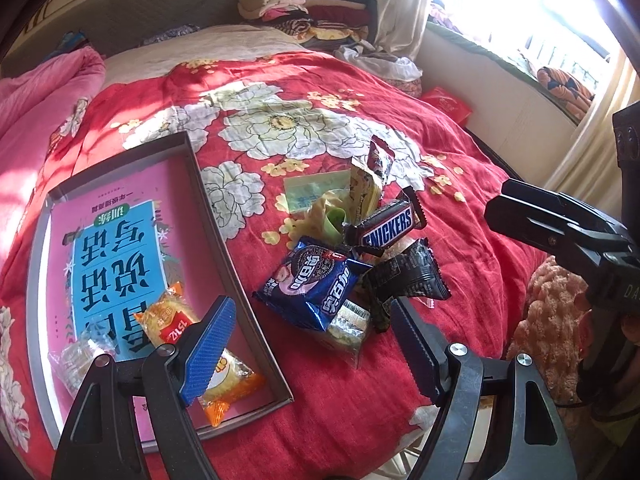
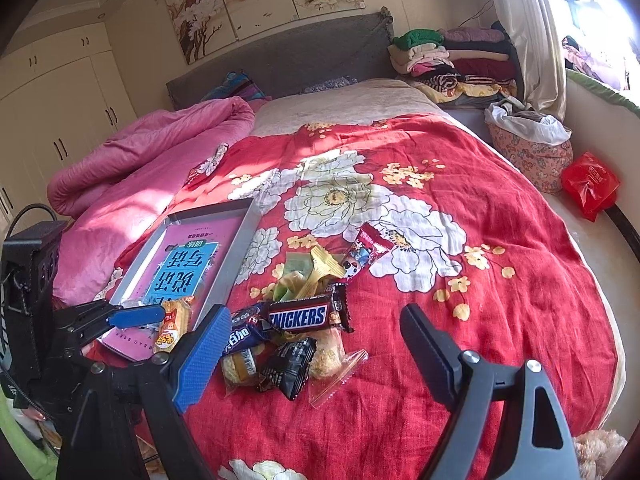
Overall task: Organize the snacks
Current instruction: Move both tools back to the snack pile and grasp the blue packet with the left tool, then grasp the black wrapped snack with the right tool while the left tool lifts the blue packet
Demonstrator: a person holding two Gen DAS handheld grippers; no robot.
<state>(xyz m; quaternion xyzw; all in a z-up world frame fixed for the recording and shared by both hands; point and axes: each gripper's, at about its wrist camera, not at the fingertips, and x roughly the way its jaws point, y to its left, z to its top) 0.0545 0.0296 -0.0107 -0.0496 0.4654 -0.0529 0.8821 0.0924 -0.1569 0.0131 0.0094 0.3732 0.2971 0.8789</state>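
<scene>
Both claws, left and right, are held apart and empty; the brown Snickers bar awaits transfer left into the shallow grey box.

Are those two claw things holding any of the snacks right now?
No. The left gripper and the right gripper are both wide open and empty, above the snack pile on the bedspread.

strong daylight floods in from the window, blown out white; sun patches and soft shadows dapple the bedspread nearby. fisheye bending and dark corners frame both views.
</scene>
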